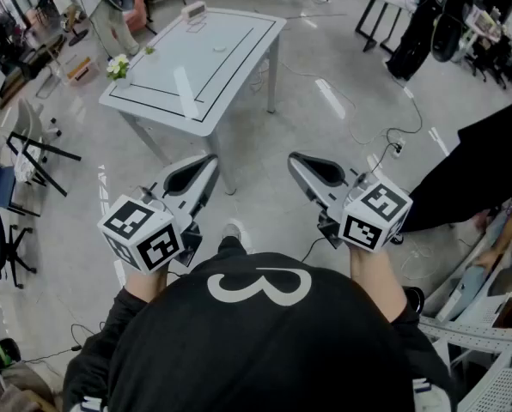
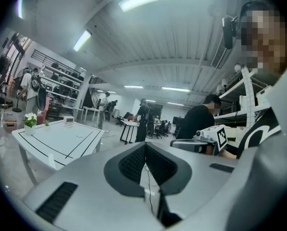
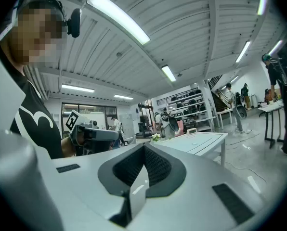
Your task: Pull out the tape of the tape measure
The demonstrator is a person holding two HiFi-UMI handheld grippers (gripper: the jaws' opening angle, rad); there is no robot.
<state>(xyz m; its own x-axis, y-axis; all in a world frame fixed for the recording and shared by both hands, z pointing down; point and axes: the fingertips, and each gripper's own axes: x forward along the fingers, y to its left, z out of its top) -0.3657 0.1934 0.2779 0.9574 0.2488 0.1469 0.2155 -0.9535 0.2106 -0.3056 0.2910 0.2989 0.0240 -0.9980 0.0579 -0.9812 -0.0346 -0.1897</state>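
The left gripper (image 1: pixel 210 160) and the right gripper (image 1: pixel 294 157) are held with jaws closed together on nothing, well apart from the white table (image 1: pixel 230 69), at whose far edge a small pale box (image 1: pixel 193 10), possibly the tape measure, is placed.

Black shirt (image 1: pixel 256 359); white 3 (image 1: pixel 260 286)
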